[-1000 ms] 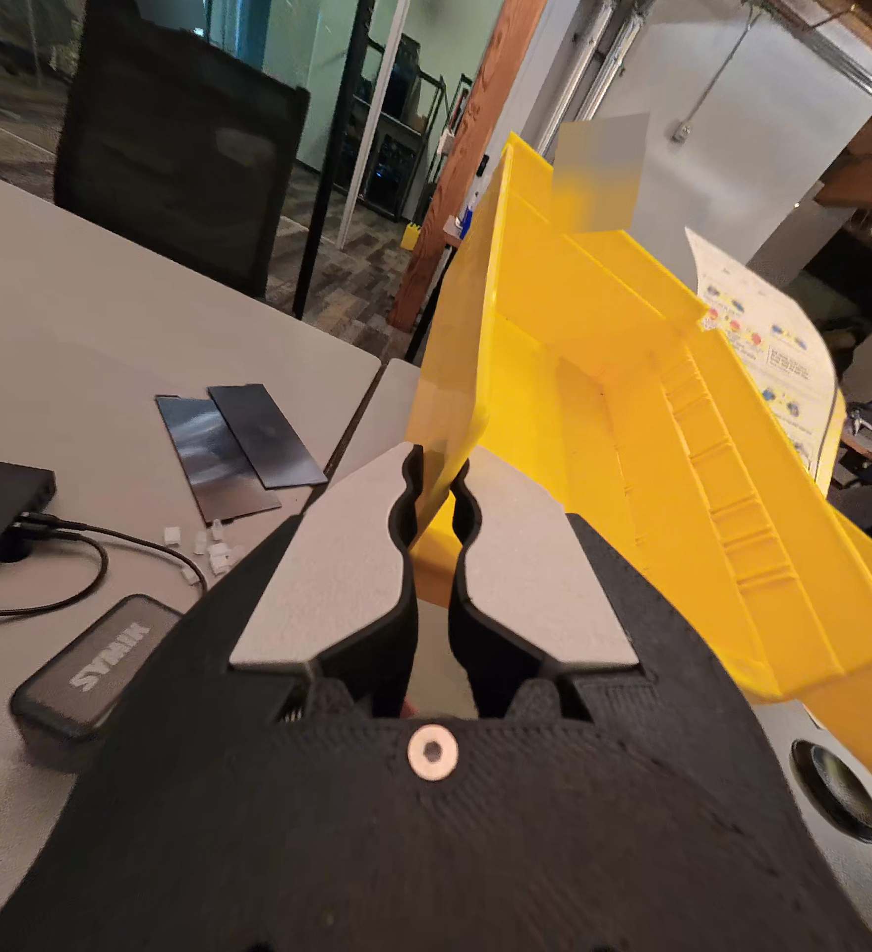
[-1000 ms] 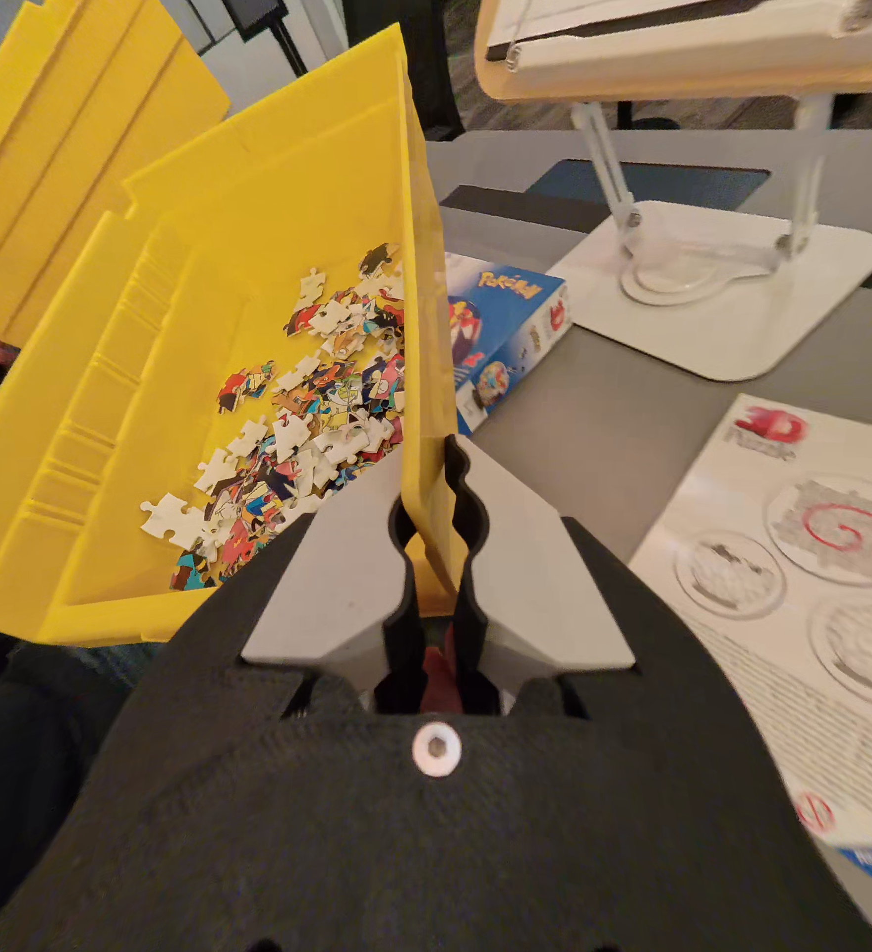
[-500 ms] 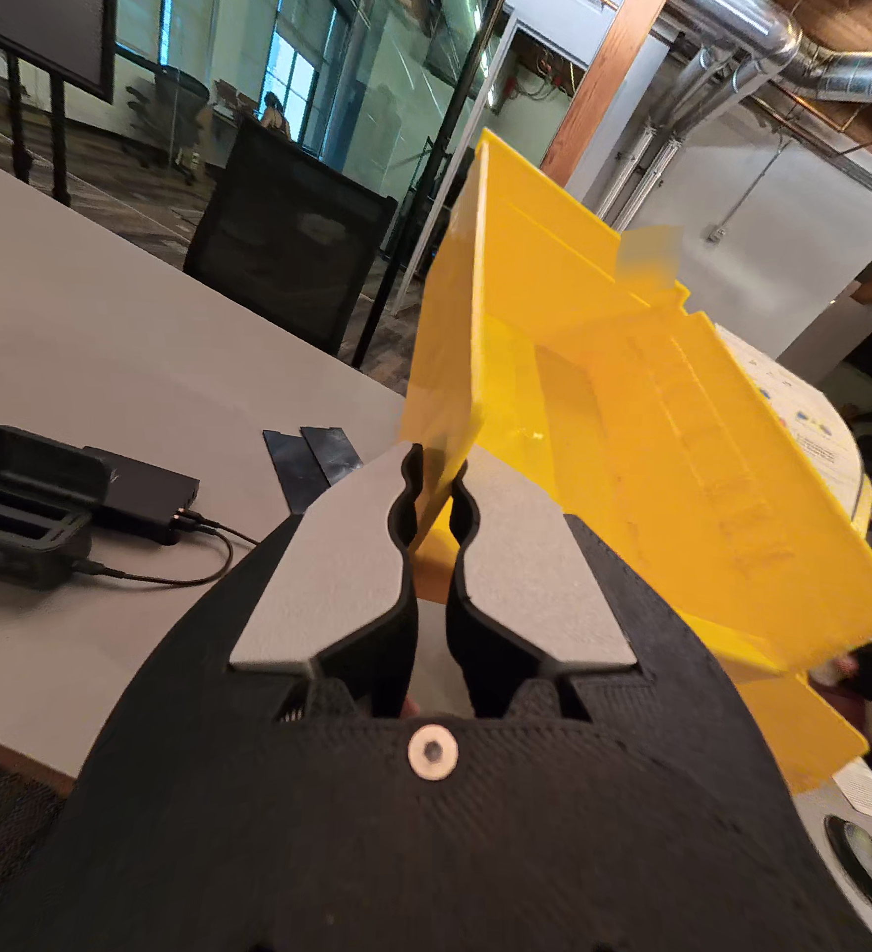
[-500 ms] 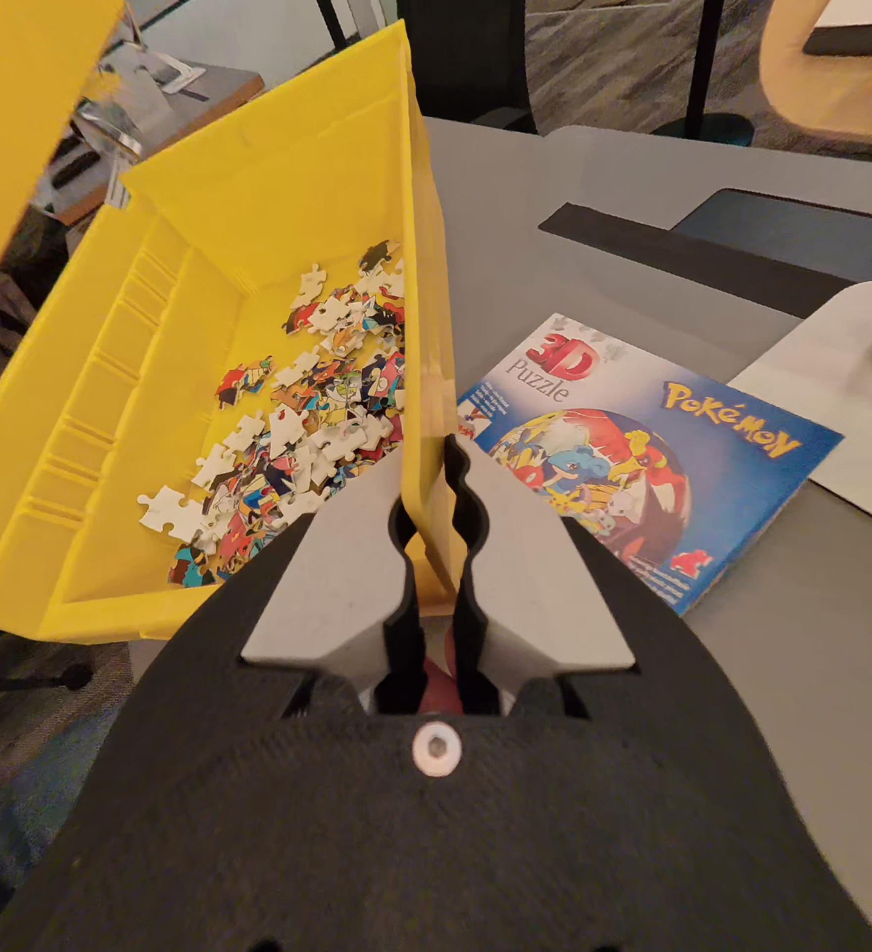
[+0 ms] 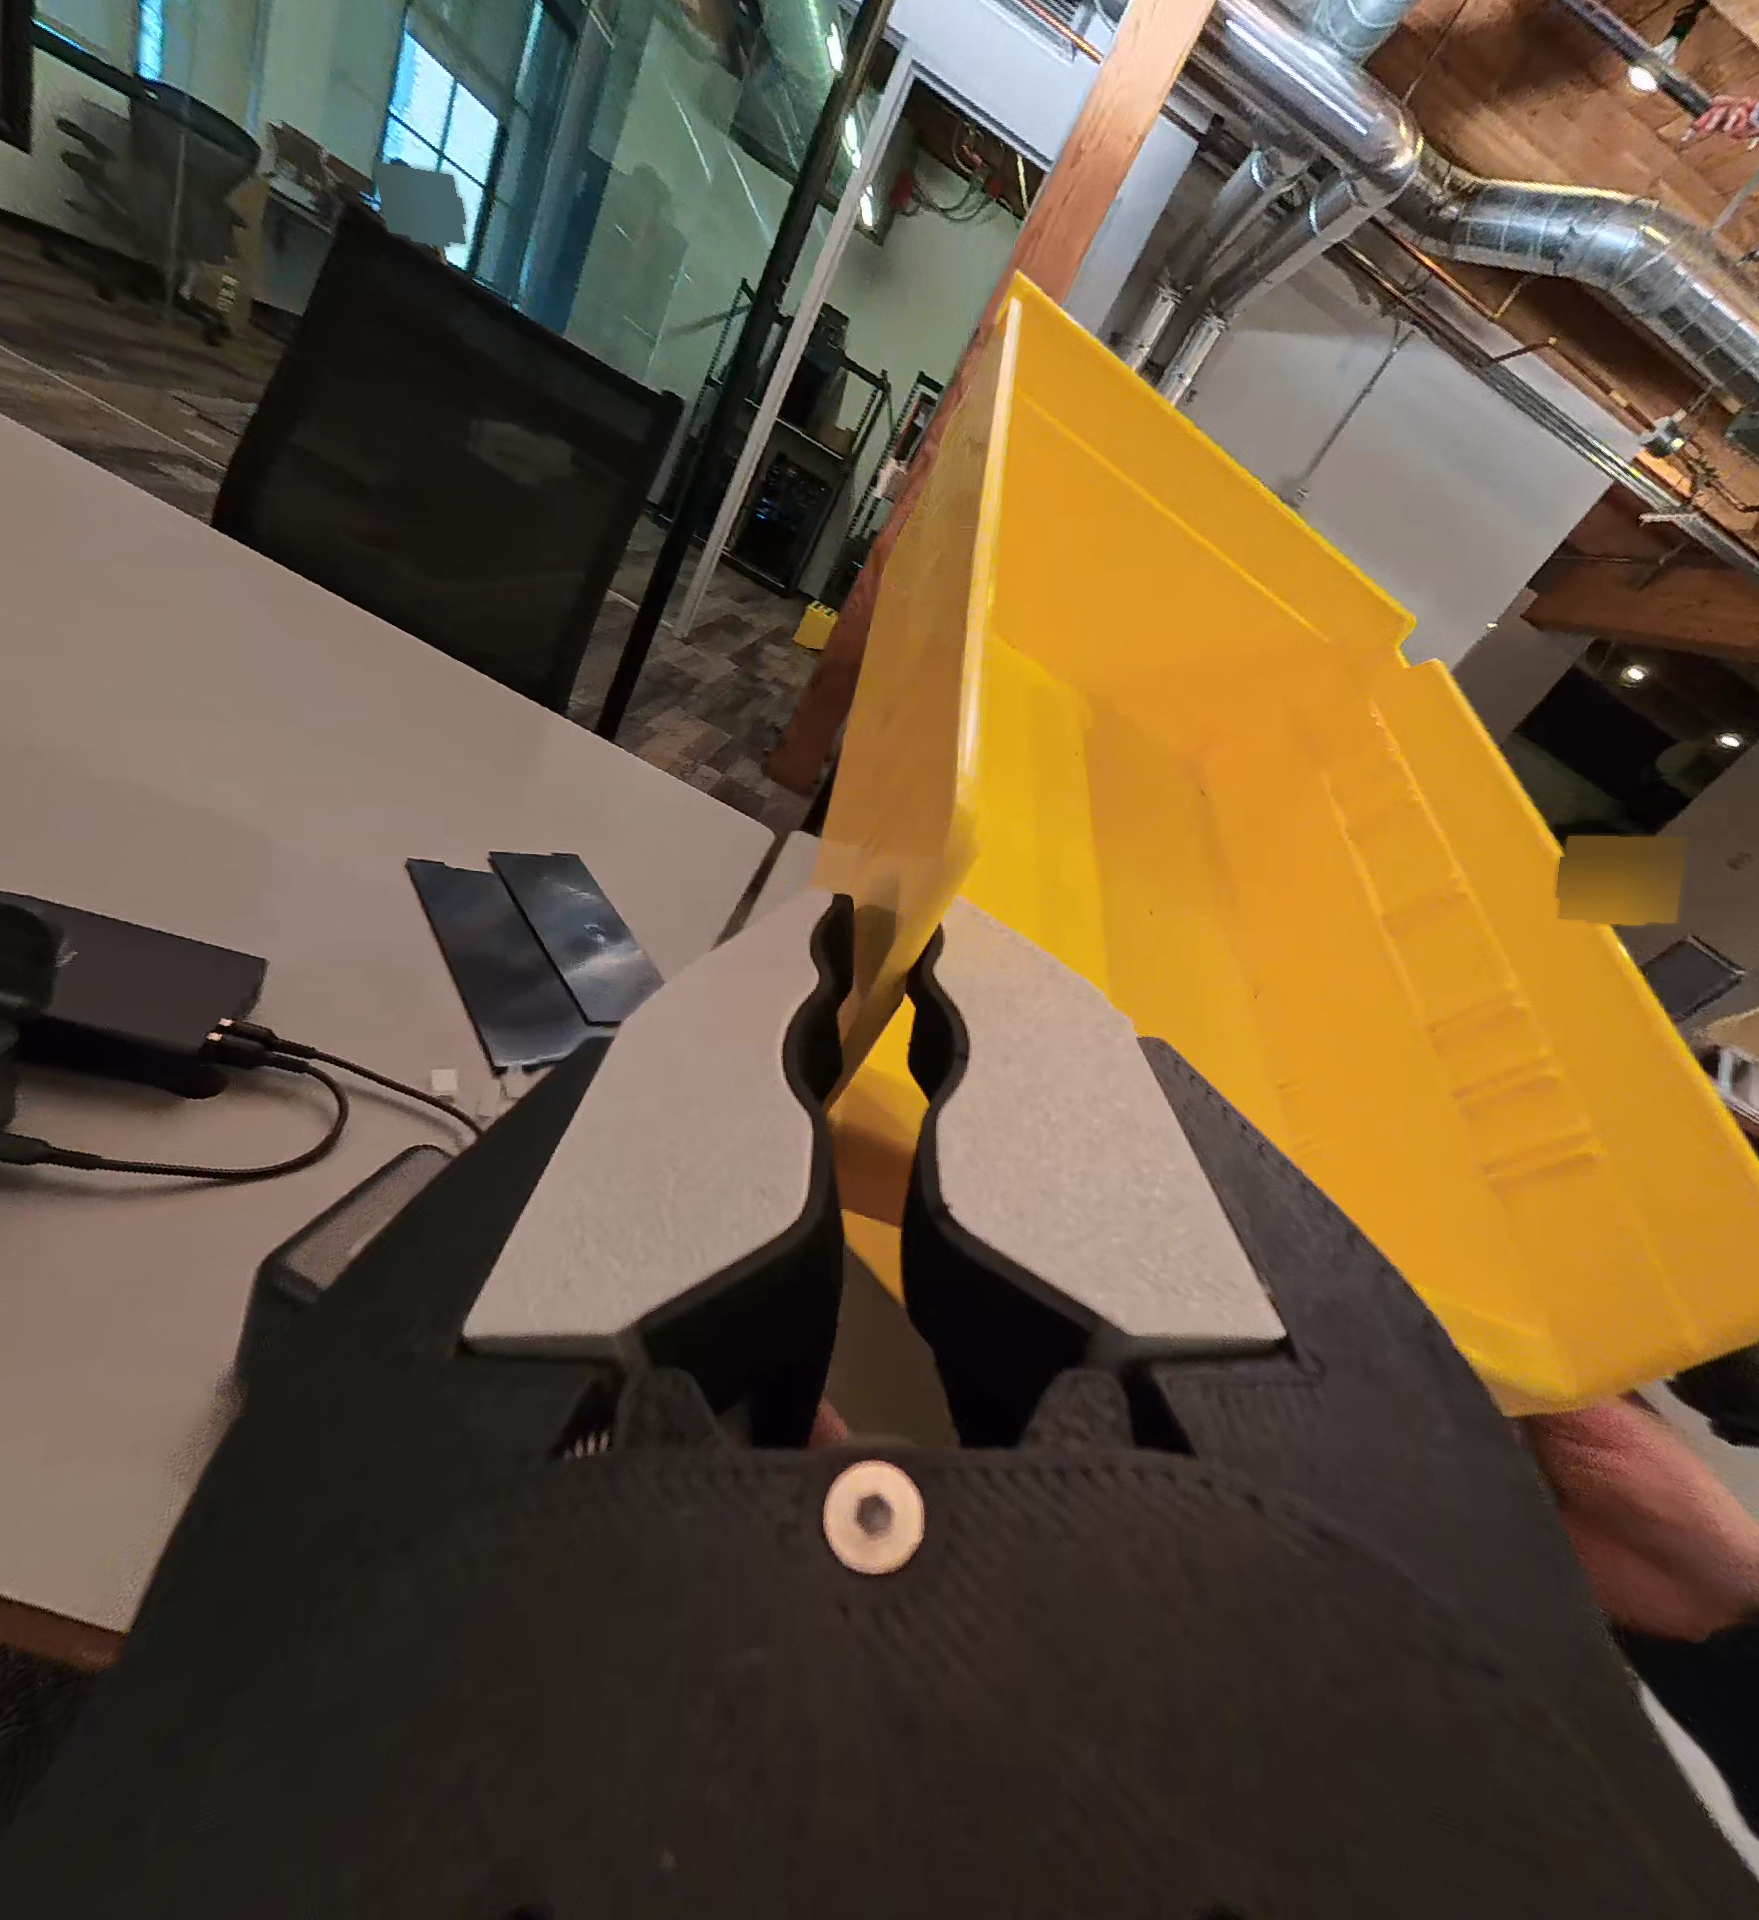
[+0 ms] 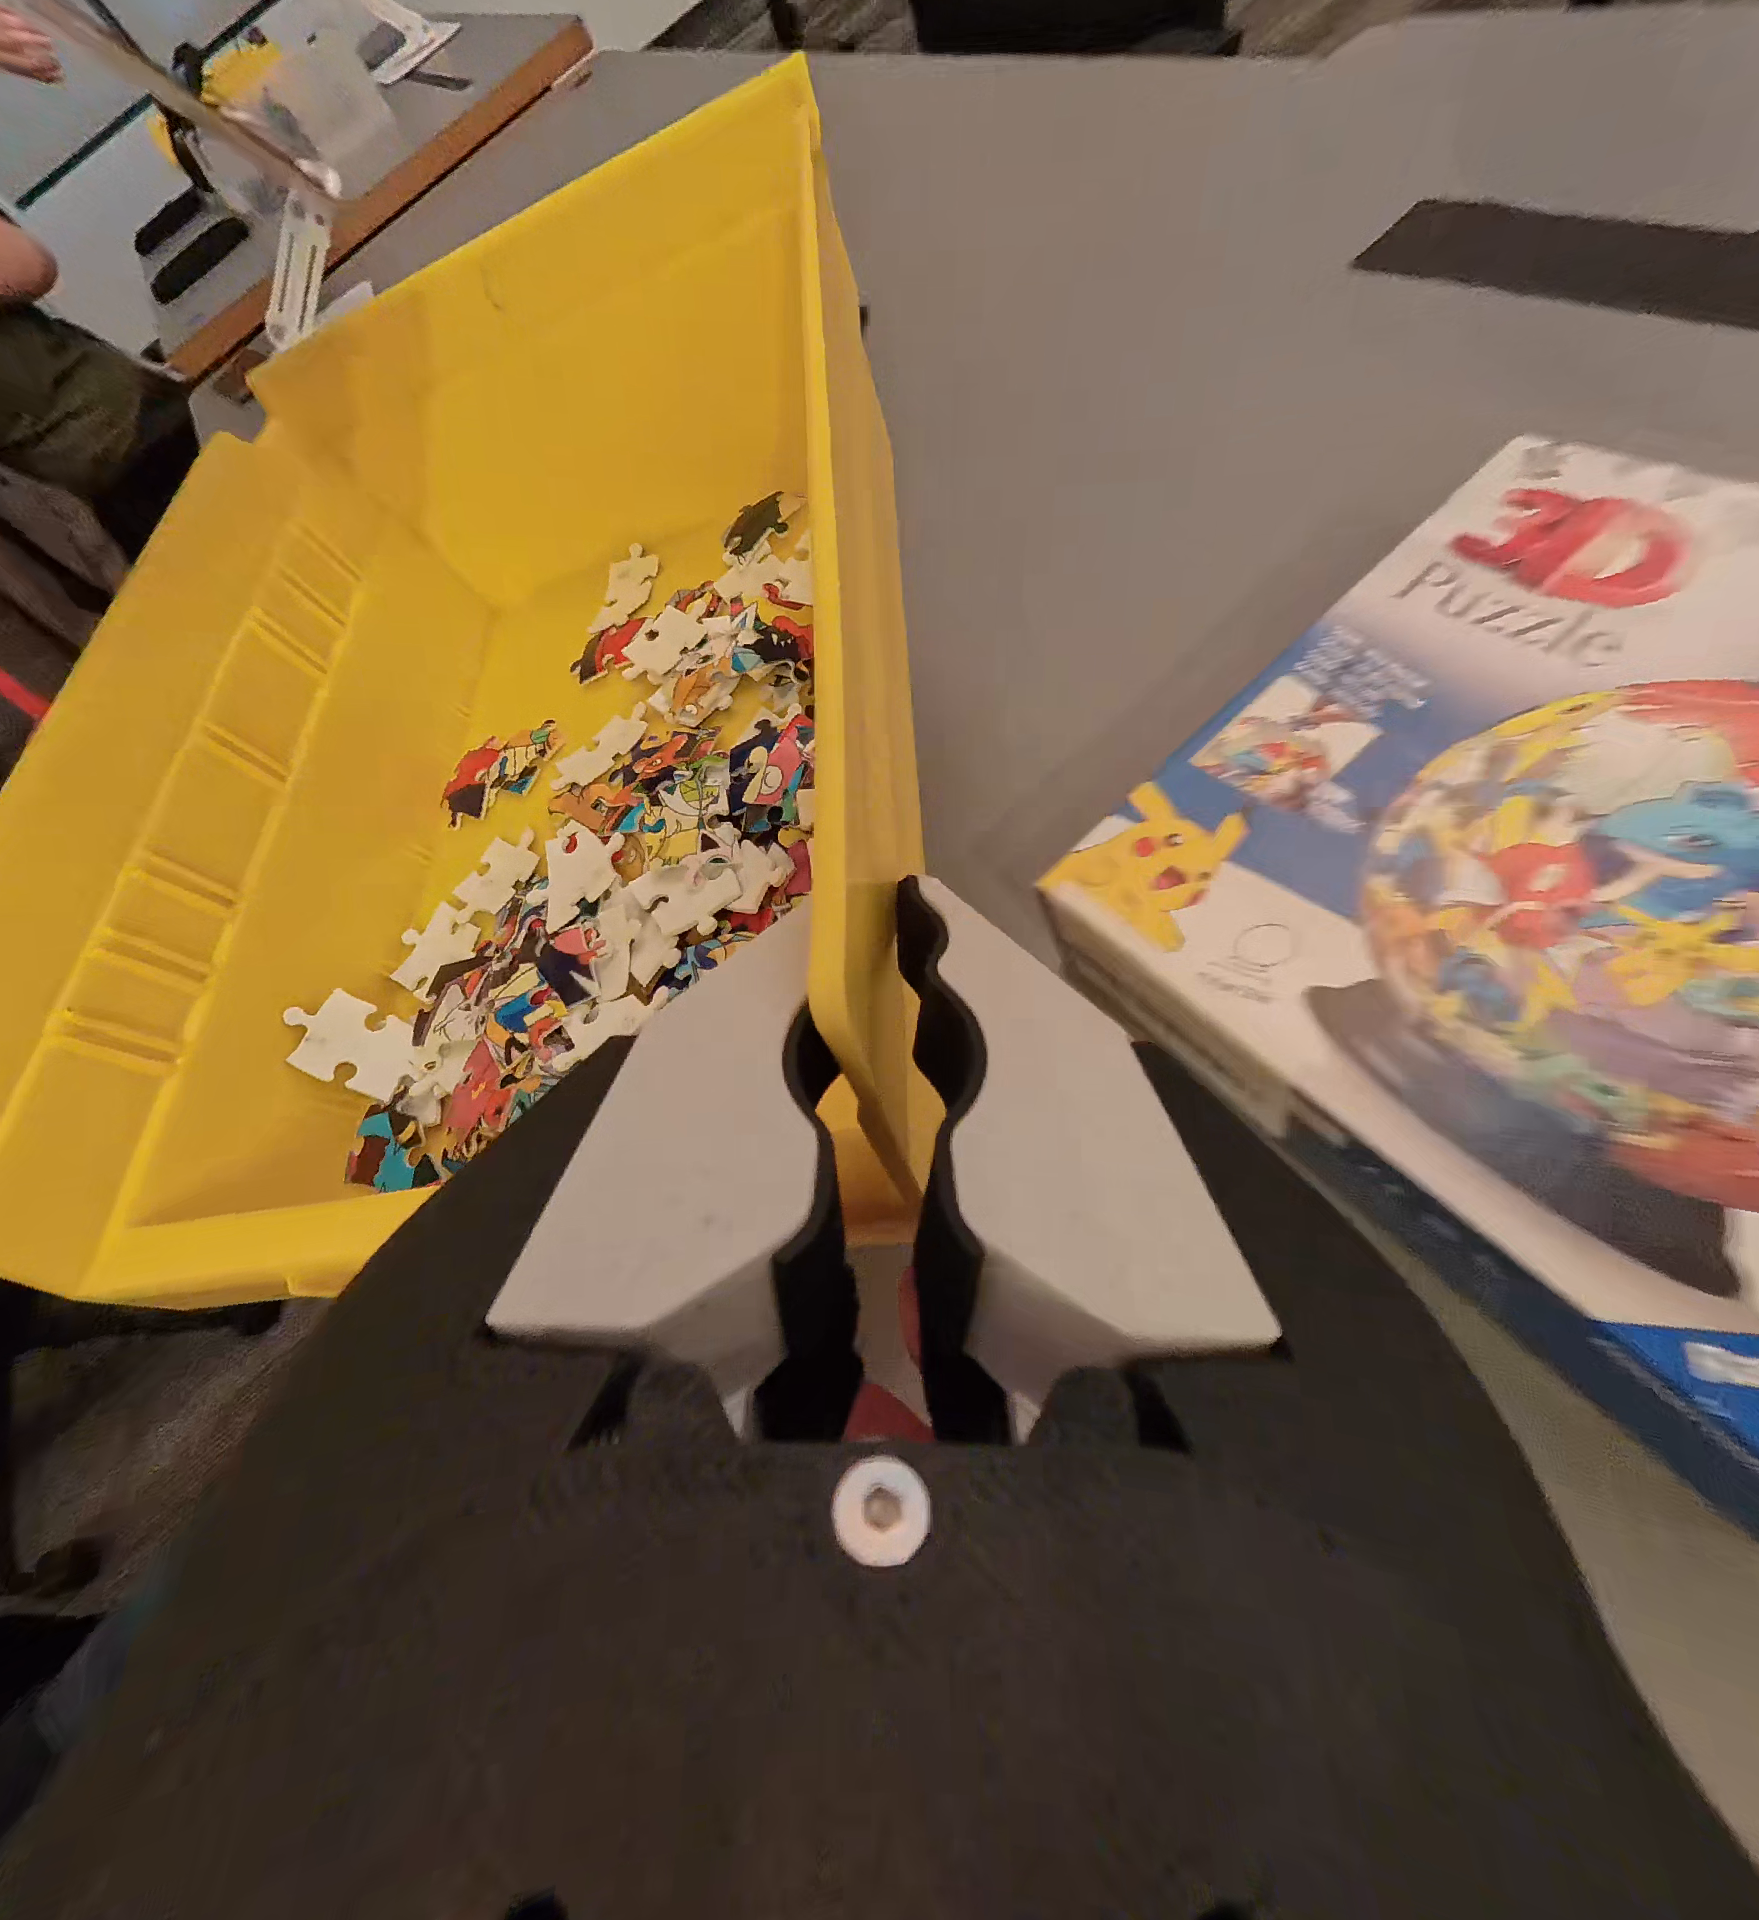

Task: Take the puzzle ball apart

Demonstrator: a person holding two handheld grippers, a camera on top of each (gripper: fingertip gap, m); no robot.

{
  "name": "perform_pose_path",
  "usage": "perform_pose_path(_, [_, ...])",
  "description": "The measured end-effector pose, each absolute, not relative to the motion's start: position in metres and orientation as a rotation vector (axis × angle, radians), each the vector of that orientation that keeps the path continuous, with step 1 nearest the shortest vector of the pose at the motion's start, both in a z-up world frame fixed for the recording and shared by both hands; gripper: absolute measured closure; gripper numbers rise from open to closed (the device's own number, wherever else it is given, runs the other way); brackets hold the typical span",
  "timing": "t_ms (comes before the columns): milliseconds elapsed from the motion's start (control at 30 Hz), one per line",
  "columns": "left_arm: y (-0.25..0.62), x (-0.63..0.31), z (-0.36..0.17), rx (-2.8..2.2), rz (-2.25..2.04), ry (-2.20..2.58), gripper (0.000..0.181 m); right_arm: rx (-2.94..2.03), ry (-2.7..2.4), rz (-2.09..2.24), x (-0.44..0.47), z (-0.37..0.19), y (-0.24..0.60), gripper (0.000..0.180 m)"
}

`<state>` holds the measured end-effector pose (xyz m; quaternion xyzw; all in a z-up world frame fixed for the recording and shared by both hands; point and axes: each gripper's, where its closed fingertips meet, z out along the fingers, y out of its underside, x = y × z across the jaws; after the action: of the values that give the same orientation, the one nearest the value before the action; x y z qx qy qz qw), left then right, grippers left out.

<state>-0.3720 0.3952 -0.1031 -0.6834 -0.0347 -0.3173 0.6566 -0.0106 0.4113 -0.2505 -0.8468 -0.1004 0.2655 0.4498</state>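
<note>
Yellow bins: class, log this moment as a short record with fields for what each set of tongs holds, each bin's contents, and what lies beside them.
Left tongs: shut on the side wall of the empty yellow bin, tilted
Right tongs: shut on the side wall of the filled yellow bin
Contents: loose puzzle pieces, heaped near the gripped wall
Beside it: puzzle box on the grey table

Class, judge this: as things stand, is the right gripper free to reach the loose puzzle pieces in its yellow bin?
Probably not. The right gripper is shut on the yellow bin wall, so it would have to let go first. The puzzle pieces lie uncovered just left of that wall.
</note>
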Motion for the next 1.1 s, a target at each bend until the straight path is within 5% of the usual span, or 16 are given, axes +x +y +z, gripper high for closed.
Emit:
perform_pose_path(600, [0.371, -0.340, -0.096, -1.538, -0.821, 0.022, 0.171, -2.109, 0.098, 0.692, -0.054, -0.312, 0.405, 0.163])
perform_pose_path(800, [0.358, -0.279, -0.091, -1.558, -0.887, 0.132, 0.171, -2.039, -0.057, 0.735, -0.020, -0.264, 0.362, 0.129])
perform_pose_path(1100, [0.338, -0.098, -0.105, -1.626, -1.056, 0.389, 0.171, -1.574, 0.192, 0.783, 0.180, -0.142, 0.189, 0.088])
